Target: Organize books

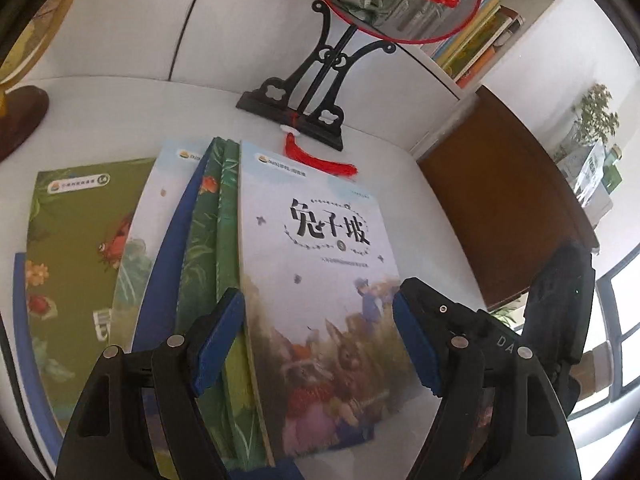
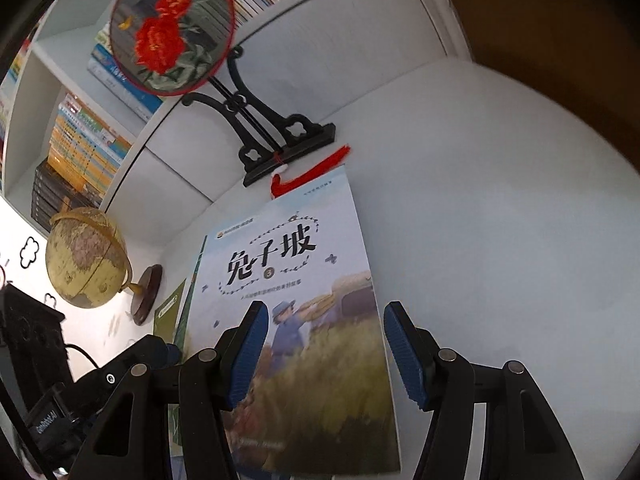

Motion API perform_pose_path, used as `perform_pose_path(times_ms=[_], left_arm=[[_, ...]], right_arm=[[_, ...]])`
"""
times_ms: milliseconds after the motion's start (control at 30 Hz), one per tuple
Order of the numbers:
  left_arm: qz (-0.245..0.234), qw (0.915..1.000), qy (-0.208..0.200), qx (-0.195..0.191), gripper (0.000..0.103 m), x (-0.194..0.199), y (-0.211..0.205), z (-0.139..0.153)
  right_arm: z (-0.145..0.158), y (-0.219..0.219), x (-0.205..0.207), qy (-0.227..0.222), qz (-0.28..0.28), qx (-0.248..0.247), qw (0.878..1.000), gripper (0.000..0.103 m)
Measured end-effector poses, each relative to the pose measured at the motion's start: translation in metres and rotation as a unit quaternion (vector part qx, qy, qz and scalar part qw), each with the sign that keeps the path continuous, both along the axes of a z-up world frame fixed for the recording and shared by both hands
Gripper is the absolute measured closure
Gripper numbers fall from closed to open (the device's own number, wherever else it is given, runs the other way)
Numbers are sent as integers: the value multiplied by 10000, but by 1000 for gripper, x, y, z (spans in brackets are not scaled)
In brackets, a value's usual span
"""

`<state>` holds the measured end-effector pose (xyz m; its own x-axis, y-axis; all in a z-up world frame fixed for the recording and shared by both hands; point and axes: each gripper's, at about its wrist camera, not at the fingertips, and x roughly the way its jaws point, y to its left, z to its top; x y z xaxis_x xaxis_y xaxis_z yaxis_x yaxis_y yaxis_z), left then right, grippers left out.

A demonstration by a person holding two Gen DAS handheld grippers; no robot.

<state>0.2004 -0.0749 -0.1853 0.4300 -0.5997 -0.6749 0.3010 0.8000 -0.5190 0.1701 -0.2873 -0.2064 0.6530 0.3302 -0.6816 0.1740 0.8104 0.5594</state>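
We have both grippers over the white desk (image 2: 500,200), looking down on a loose overlapping pile of picture books. The top book, the pale-blue rabbit book (image 1: 320,280), lies between the spread jaws of our left gripper (image 1: 318,340), its long axis running from 6 toward 12 o'clock in that view, spine toward 9. Our right gripper (image 2: 322,354) is also spread, holding nothing, hovering over the same cover, whose free long edge sits just inside the finger at 3 o'clock. We judge the left gripper nearer the spine, the right nearer the open edge. Beneath, green-covered books (image 1: 80,260) fan out toward 9 o'clock; how many we cannot tell. The rabbit book's near end is blurred, and whether either pad touches it is unclear.
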Motion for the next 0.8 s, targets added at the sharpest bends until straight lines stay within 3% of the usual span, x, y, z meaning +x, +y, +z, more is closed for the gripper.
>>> perform_pose_path(times_ms=[133,267,333,400,533,700,800], left_arm=[[-23,9996,-114,243,26,5,-8,1],[5,9984,-241,515,18,4,-14,1],[28,9972,-209,719,13,2,-12,1],[14,9967,-70,810,13,-1,-5,0],[164,9964,235,803,13,-22,18,2],[480,9904,284,1268,17,-49,43,3],[688,9829,435,1653,26,-52,59,-3]], right_arm=[[-13,-4,9,56,82,238,9997,43],[-13,-4,12,-30,130,390,9991,42],[-11,-4,12,-31,419,391,9983,61],[-7,-6,8,-78,632,466,9969,72],[2,0,0,-168,1087,661,9917,73],[-2,25,-5,-73,1390,747,9874,73],[-7,44,-4,21,1594,803,9839,73]])
